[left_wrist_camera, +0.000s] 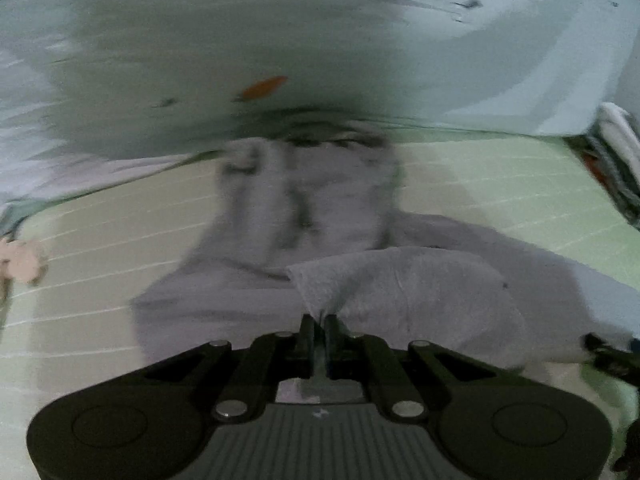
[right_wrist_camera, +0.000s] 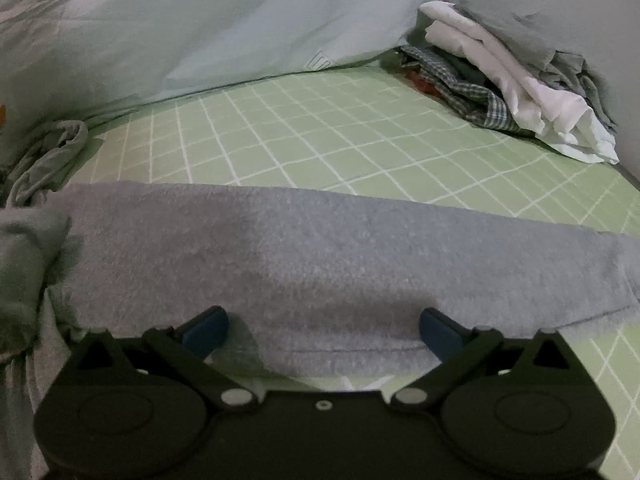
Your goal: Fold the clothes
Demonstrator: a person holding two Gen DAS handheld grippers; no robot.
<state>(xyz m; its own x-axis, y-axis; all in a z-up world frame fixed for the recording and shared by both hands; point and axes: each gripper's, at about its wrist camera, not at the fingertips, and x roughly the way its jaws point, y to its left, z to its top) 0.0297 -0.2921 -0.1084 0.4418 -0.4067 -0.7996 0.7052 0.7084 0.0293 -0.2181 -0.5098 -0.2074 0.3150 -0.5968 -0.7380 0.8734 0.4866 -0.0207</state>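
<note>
A grey fleece garment (left_wrist_camera: 288, 232) lies on the green checked bed sheet (left_wrist_camera: 100, 240). My left gripper (left_wrist_camera: 319, 320) is shut on a pinched corner of it, lifting a fold (left_wrist_camera: 400, 280) just above the fingers. In the right wrist view the same grey garment (right_wrist_camera: 320, 256) stretches across as a folded band. My right gripper (right_wrist_camera: 324, 330) stands open over its near edge, blue pads (right_wrist_camera: 206, 330) wide apart, with nothing between them. The left wrist view is blurred.
A pale green duvet (right_wrist_camera: 200, 28) rises behind the sheet (right_wrist_camera: 320, 132). A pile of clothes (right_wrist_camera: 500, 80), white and checked, sits at the back right. A crumpled grey-green cloth (right_wrist_camera: 52, 152) lies at the left. A person's hand (left_wrist_camera: 20, 260) shows at the left edge.
</note>
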